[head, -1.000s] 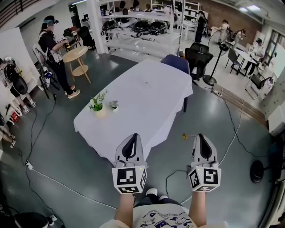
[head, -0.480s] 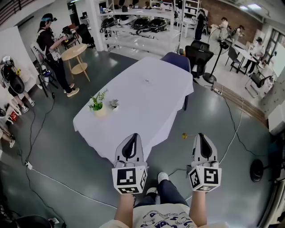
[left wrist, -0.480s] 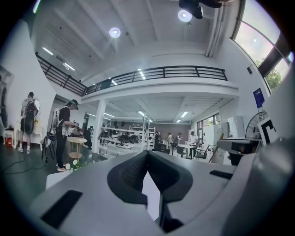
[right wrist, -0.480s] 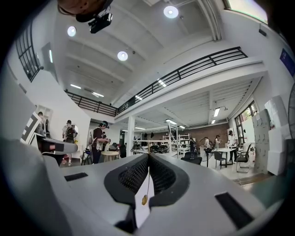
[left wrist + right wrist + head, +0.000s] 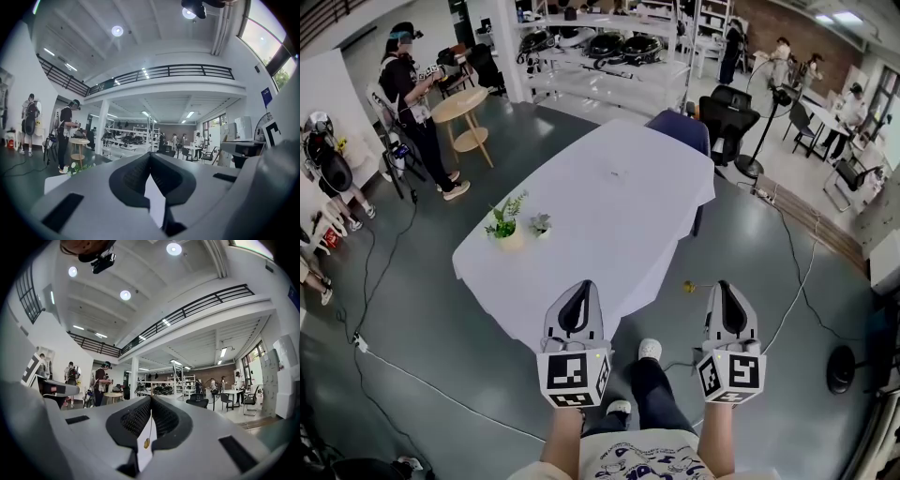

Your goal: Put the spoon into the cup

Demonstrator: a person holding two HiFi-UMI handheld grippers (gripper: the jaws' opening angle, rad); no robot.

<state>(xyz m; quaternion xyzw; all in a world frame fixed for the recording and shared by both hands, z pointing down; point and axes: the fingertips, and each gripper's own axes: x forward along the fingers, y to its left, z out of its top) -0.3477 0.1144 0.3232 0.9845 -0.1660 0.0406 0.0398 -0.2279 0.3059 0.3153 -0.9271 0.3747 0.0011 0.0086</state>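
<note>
While right gripper [image 5: 727, 289] hovers over floor [image 5: 422, 328], table [image 5: 609, 216] edge lies left.

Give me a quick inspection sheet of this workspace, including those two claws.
Surface: white-clothed table, mostly bare.
Job's things: no spoon or cup made out; a small item mid-table is too small to tell.
Clutter: potted plant and a smaller plant near the table's left edge; small yellow thing on the floor.
Grippers: left claw and right claw both shut, nothing between them.
Cables: black cable and white cable on the floor at left; another cable at right.
Surroundings: person beside a round wooden table, shelving, office chair.
</note>
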